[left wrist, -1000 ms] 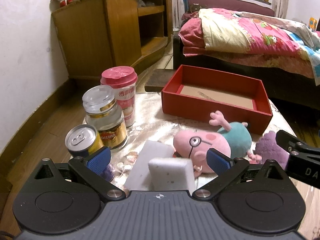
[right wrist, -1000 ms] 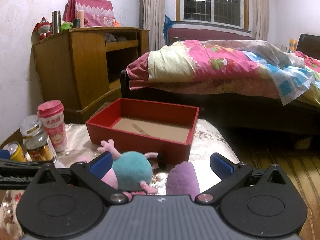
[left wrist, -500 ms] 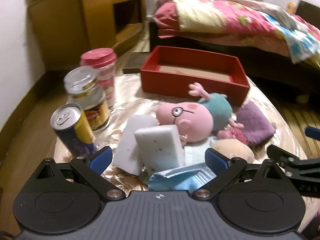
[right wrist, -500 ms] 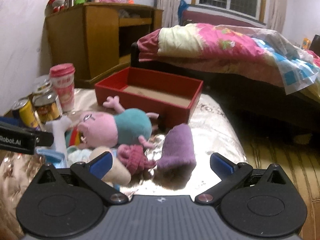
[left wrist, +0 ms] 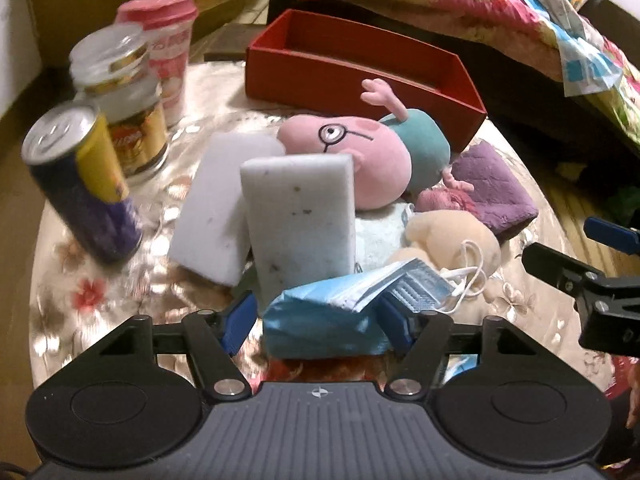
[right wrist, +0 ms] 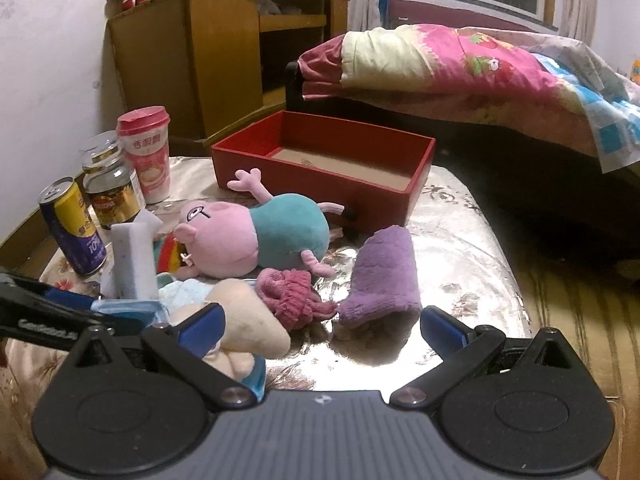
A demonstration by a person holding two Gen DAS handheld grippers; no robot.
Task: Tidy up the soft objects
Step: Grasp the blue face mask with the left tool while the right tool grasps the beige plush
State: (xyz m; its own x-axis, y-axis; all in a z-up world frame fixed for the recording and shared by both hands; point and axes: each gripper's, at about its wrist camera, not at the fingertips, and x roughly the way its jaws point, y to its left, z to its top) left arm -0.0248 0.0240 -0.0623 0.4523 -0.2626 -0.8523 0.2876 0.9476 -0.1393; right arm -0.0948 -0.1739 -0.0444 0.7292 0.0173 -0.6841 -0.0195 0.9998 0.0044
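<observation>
On the round table lies a heap of soft things: a pink pig plush (left wrist: 360, 160) (right wrist: 256, 236), two white sponges (left wrist: 300, 216), a purple cloth (left wrist: 492, 184) (right wrist: 384, 276), a beige plush (left wrist: 452, 236) (right wrist: 244, 320) and a dark pink knitted piece (right wrist: 288, 296). Behind them stands an empty red box (left wrist: 360, 64) (right wrist: 320, 176). My left gripper (left wrist: 318, 320) points down over a folded blue face mask (left wrist: 324, 316). Its jaws are closing with the mask between them, and a small gap shows at the left pad. My right gripper (right wrist: 320, 328) stands open near the beige plush and purple cloth, holding nothing.
A yellow and blue can (left wrist: 80, 184), a glass jar (left wrist: 124, 96) and a pink lidded cup (left wrist: 168, 48) stand at the table's left. A bed (right wrist: 480, 80) with a pink quilt lies behind the table, and a wooden cabinet (right wrist: 224, 60) stands by the wall.
My left gripper has tipped downward and sunk toward the blue mask, and its jaws have narrowed around it. The right gripper has tipped down a little and stayed open.
</observation>
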